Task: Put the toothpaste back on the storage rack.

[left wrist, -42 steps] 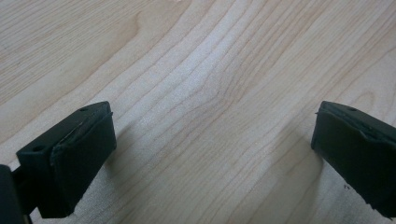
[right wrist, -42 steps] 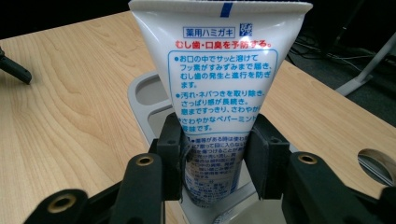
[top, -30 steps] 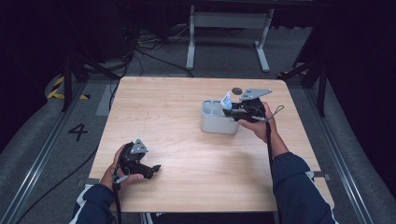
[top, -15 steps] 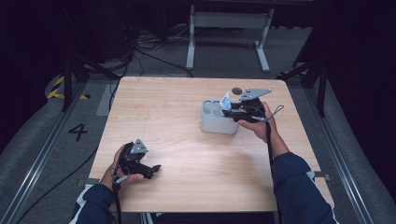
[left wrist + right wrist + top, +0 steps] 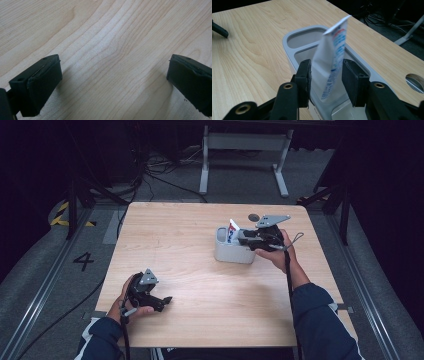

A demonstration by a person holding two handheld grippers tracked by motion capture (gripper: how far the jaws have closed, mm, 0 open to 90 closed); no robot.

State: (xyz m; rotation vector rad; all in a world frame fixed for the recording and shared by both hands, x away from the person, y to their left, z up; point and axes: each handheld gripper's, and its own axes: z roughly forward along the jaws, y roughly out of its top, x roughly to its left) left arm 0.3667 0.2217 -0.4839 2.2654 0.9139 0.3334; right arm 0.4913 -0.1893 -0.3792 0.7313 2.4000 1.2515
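Note:
A white tube (image 5: 334,50) with blue and red print stands tilted in a grey holder (image 5: 287,40) that has two compartments. It sits in the nearer, larger one. My right gripper (image 5: 326,82) is shut on the tube's lower half, one pad on each side. In the high view the holder (image 5: 234,255) stands right of the table's middle, with the tube (image 5: 232,230) poking out and the right gripper (image 5: 241,237) reaching in from the right. My left gripper (image 5: 167,300) rests near the front left edge. Its jaws stand wide open over bare wood (image 5: 113,82).
A round metal-lined hole (image 5: 253,217) sits in the tabletop just behind the holder, and also appears as a hole (image 5: 415,81) in the right gripper view. A white stand (image 5: 242,142) and cables lie on the floor beyond the table's far edge.

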